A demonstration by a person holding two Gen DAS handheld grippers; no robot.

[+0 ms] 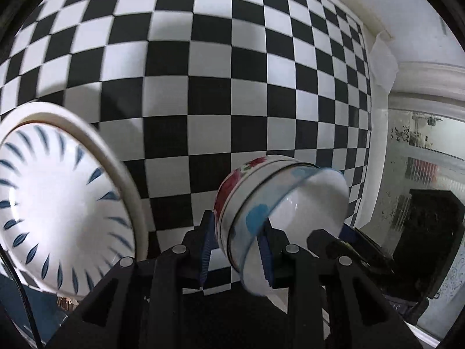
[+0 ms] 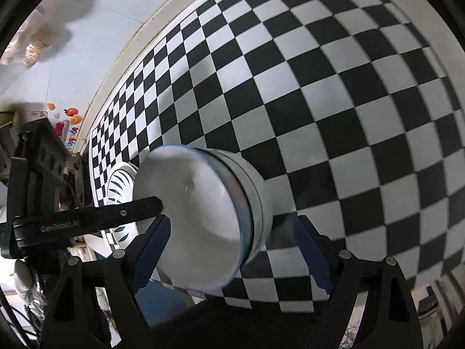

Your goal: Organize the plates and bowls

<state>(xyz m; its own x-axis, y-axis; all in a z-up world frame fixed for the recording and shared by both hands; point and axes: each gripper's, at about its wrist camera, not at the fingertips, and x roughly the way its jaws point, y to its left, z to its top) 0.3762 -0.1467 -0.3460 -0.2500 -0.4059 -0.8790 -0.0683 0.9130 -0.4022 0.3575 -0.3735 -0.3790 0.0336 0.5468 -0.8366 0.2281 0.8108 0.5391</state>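
while the left gripper (image 1: 237,250) pinches the rim of two nested bowls (image 1: 279,203) (both empty) above the checkered cloth (image 1: 232,72), the right gripper (image 2: 232,253) gapes wide around them, gripping nothing; a blue-leaf bowl (image 1: 58,200) sits left.

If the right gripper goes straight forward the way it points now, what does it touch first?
Most likely the stacked bowls, which already lie between the open right gripper's fingers and are held by the left gripper. Beyond them is the checkered table; depth is unclear.
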